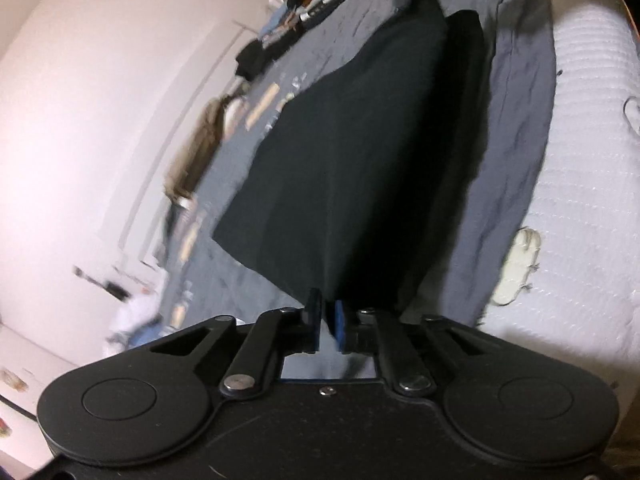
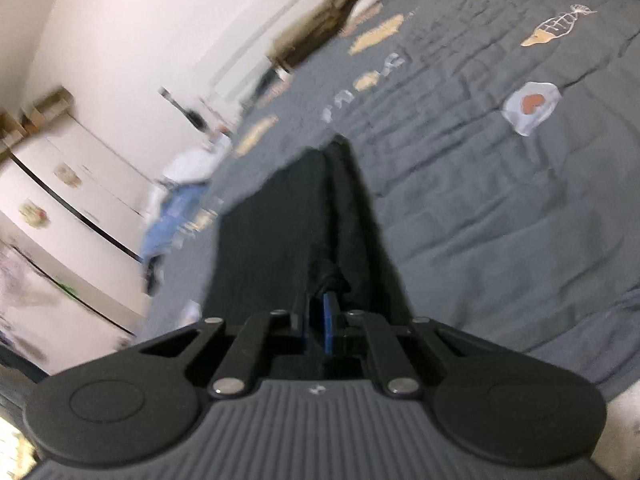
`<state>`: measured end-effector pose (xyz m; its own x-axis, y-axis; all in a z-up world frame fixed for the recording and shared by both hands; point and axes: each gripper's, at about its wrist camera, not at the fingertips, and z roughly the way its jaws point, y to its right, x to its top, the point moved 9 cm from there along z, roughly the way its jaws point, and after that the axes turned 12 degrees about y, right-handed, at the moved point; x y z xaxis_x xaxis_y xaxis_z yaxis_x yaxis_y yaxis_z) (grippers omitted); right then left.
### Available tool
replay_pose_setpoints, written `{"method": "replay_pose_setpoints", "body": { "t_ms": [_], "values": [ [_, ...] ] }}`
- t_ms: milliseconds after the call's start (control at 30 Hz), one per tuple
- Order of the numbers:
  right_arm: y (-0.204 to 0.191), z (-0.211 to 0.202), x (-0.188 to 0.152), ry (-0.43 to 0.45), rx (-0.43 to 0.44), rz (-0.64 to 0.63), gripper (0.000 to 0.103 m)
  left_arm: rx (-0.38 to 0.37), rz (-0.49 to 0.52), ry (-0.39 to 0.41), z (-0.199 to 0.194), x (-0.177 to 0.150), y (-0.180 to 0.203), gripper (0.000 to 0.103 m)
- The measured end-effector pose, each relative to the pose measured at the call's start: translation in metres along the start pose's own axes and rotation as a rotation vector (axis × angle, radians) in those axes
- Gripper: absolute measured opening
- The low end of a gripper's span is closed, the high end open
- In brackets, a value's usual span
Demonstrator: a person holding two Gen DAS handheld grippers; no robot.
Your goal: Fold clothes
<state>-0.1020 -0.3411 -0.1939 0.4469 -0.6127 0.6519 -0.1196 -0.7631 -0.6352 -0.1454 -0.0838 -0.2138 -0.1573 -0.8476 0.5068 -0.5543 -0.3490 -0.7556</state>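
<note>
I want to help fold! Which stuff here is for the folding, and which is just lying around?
For the folding:
- dark garment, pinched by both tools
- left tool
- right tool

Just lying around:
- grey printed bedspread
- clothes pile at the far end
- white quilt
- white cupboards

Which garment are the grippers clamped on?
The black garment, pinched by the left gripper and right gripper; the blue-grey cloth beside it lies untouched.
</note>
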Motion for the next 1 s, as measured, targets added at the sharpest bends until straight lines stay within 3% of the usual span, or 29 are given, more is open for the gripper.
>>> {"method": "replay_pose_setpoints", "body": {
  "t_ms": [67, 133, 167, 200, 300, 400, 500, 633, 800, 933, 1000],
  "values": [
    [0.007, 0.006, -0.006, -0.024, -0.069, -0.056, 0.007, -0.028, -0.014, -0.017, 0.001, 0.000, 0.005, 0.018],
    [0.010, 0.007, -0.006, -0.023, -0.105, -0.095, 0.008, -0.033, -0.040, -0.013, -0.003, 0.000, 0.002, 0.040],
    [0.009, 0.004, -0.003, -0.018, -0.104, -0.104, 0.008, -0.042, -0.069, -0.006, -0.006, 0.001, -0.001, 0.057],
    [0.008, 0.000, 0.001, 0.002, -0.106, -0.115, 0.009, -0.067, -0.129, 0.012, -0.010, 0.002, -0.006, 0.060],
    [0.003, -0.013, 0.013, 0.064, -0.098, -0.136, 0.010, -0.154, -0.397, 0.101, -0.026, 0.012, -0.028, 0.060],
    [-0.014, -0.018, 0.022, 0.110, 0.041, -0.079, 0.011, -0.257, -0.733, 0.164, -0.023, 0.021, -0.054, 0.060],
    [-0.031, -0.010, 0.017, 0.087, 0.143, -0.057, 0.011, -0.369, -1.068, 0.156, -0.003, 0.018, -0.073, 0.058],
    [-0.032, 0.016, -0.008, -0.030, 0.154, -0.020, 0.011, -0.474, -1.391, 0.098, 0.027, -0.004, -0.086, 0.058],
    [-0.004, 0.030, -0.032, -0.135, 0.040, -0.019, 0.010, -0.493, -1.481, -0.138, 0.060, -0.045, -0.065, 0.056],
    [0.009, 0.021, -0.038, -0.168, 0.022, -0.020, 0.010, -0.508, -1.460, -0.144, 0.052, -0.043, -0.068, 0.057],
    [0.009, 0.017, -0.040, -0.174, 0.013, -0.026, 0.010, -0.505, -1.477, -0.101, 0.046, -0.037, -0.075, 0.057]
  ]
}}
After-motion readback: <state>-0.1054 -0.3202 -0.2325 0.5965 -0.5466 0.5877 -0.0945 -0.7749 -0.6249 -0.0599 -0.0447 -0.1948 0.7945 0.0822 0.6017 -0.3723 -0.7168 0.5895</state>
